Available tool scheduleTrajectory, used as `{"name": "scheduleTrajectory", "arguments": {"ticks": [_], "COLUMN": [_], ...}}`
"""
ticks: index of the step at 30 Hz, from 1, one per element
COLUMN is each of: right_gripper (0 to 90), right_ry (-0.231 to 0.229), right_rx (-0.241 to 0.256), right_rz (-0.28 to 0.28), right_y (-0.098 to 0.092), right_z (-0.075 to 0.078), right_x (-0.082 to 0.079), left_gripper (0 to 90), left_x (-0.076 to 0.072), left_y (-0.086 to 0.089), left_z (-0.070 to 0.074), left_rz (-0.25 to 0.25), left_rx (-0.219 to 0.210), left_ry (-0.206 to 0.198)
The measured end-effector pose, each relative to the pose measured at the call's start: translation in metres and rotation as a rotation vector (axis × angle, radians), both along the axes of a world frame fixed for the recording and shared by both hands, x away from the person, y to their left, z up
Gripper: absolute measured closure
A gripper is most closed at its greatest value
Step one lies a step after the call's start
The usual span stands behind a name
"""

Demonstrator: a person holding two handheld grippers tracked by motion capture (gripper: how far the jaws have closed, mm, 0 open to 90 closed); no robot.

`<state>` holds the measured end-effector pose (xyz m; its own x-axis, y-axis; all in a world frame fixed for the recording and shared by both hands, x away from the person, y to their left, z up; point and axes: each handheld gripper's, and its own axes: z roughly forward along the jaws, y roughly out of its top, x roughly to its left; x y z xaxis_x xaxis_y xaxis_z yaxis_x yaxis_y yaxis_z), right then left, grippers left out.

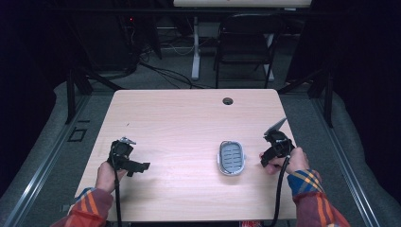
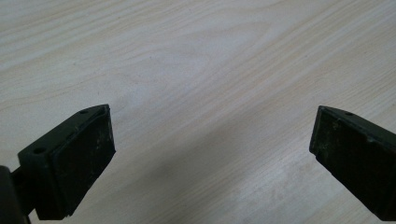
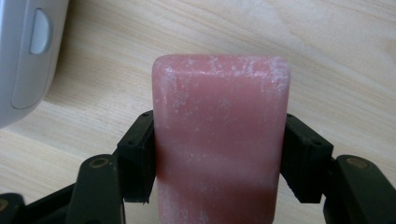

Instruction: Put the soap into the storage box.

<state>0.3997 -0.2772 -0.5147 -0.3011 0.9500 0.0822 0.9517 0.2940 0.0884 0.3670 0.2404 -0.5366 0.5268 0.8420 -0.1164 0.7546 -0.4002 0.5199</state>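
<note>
Right gripper [image 3: 219, 154] clamped on a pink rectangular soap bar [image 3: 219, 140], centre of right gripper view, above the pale wood table [image 1: 179, 118]. Grey-white oval slotted soap dish [image 1: 231, 157] lies right of centre in high view, just beside it. Left gripper [image 2: 212, 140]: jaws wide apart, nothing between

High view: table [image 1: 189, 123] evenly lit, surroundings near black, picture soft. Left gripper view: diffuse shadow across lower wood. Right gripper view: soap [image 3: 219, 140] sharp, slightly dim lower edge.
</note>
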Motion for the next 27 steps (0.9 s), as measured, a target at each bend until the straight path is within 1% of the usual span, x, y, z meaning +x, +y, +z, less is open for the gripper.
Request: {"name": "scheduleTrajectory", "arguments": {"ticks": [3,5,6,7,10,14,17,25,26,27], "right_gripper": [37.1,37.1,37.1,37.1,37.1,37.1,37.1,37.1,37.1,37.1], "right_ry": [-0.007,-0.002,-0.012,-0.011,-0.006,-0.023,-0.026,-0.037,-0.032,-0.037], "right_rx": [0.010,0.009,0.012,0.014,0.005,0.005,-0.002,-0.012,-0.017,-0.016], "right_rz": [0.002,0.011,0.009,0.008,0.031,0.029,0.036,0.039,0.050,0.045], "right_y": [0.004,0.006,0.008,0.009,0.014,0.018,0.021,0.027,0.027,0.029], "right_z": [0.003,0.006,0.007,0.009,0.015,0.018,0.024,0.033,0.035,0.036], "right_x": [0.000,0.000,0.001,0.001,0.004,0.005,0.007,0.009,0.010,0.010], "left_gripper": [0.0,0.0,0.0,0.0,0.0,0.0,0.0,0.0,0.0,0.0], "left_x": [-0.001,-0.001,-0.001,-0.001,-0.001,-0.001,-0.001,0.000,0.000,0.000], "left_y": [0.000,0.001,0.001,0.002,0.002,0.001,0.001,0.000,0.000,0.000], "left_z": [0.000,0.000,0.000,0.000,0.000,0.000,0.000,-0.001,-0.001,-0.001], "left_rz": [0.008,0.012,0.012,0.014,0.018,0.010,0.008,0.006,0.006,0.008], "left_rx": [0.000,0.000,-0.002,-0.003,-0.003,-0.004,-0.004,-0.006,-0.006,-0.007], "left_ry": [-0.005,-0.002,-0.001,-0.001,-0.004,-0.002,0.000,0.001,0.001,0.003]}}
